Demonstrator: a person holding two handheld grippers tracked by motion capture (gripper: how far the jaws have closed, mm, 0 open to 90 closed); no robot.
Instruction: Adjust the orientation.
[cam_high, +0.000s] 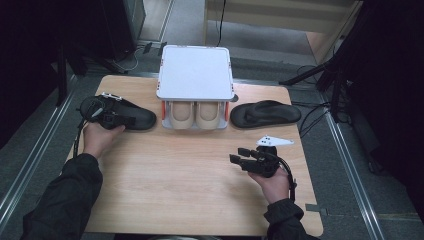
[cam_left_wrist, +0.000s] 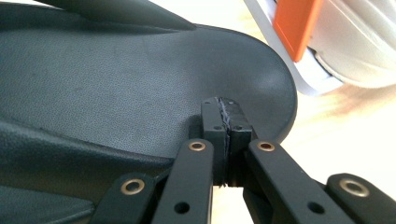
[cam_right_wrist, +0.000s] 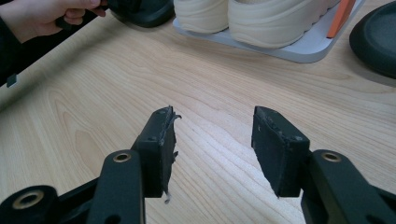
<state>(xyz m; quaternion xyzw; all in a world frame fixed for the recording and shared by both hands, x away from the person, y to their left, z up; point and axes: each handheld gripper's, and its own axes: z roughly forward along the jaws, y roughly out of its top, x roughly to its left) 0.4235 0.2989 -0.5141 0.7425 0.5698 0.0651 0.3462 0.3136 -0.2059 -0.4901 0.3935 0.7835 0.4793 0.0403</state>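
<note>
- High view first: my left gripper (cam_high: 120, 120) lies over the left black sandal (cam_high: 137, 117) near the table's (cam_high: 190, 190) left edge, its body and my hand covering the sandal's near end.
- Left gripper view: the two pads (cam_left_wrist: 227, 122) are pressed flat together, nothing between them, tips resting at the footbed of the left black sandal (cam_left_wrist: 116, 84), which spreads out ahead and to that gripper's left.
- Just beyond the sandal's rounded end, ahead and right of this gripper, I see the white shoe rack (cam_left_wrist: 303, 79) with its orange post (cam_left_wrist: 299, 23).
- My right gripper (cam_high: 245, 156) hovers over bare wood, well apart from everything; its jaws stand wide in the right gripper view (cam_right_wrist: 212, 140), holding nothing.
- Far ahead of it sit the cream shoes (cam_right_wrist: 243, 16) on the rack's lower shelf, and ahead to its right the right black sandal (cam_right_wrist: 376, 39).
</note>
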